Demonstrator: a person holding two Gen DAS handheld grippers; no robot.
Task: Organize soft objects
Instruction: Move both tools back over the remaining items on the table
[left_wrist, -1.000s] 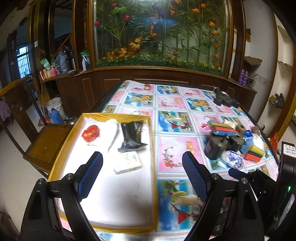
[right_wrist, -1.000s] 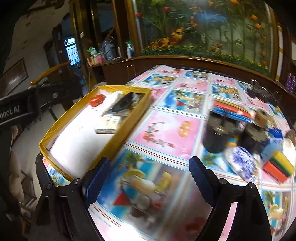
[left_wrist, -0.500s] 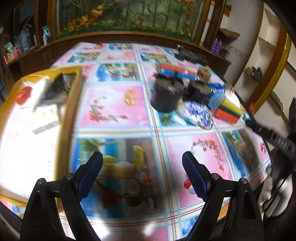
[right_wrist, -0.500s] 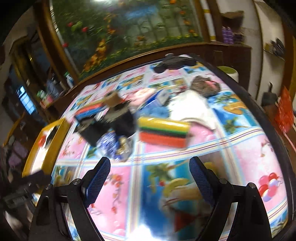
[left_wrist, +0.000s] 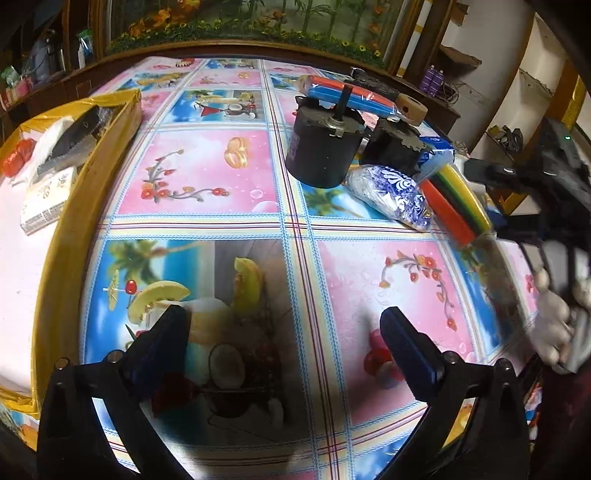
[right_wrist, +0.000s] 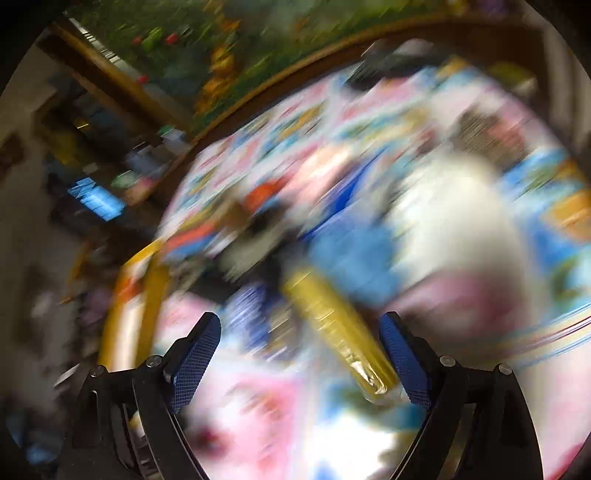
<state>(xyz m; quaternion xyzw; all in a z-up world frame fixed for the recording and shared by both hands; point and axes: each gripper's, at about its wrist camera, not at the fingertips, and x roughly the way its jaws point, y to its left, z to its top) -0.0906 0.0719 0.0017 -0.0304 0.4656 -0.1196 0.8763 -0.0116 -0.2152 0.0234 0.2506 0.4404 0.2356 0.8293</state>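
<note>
While tray (left_wrist: 110, 155) already holds few items, most soft things not yet moved: blue-white pouch (left_wrist: 391, 195) and striped sponge (left_wrist: 454, 206) lie on worktop (left_wrist: 221, 184) beside black motors (left_wrist: 325, 147). Left gripper (left_wrist: 284, 343) jaws opening, nothing between. Right gripper (right_wrist: 299, 354) jaws apart, empty, view blurred.

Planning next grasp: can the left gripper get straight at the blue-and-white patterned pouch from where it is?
Probably yes. The left gripper is empty, its jaws opening, with only bare tablecloth ahead. The pouch lies exposed on its near side, though it sits against a black cylinder and a striped pack.
</note>
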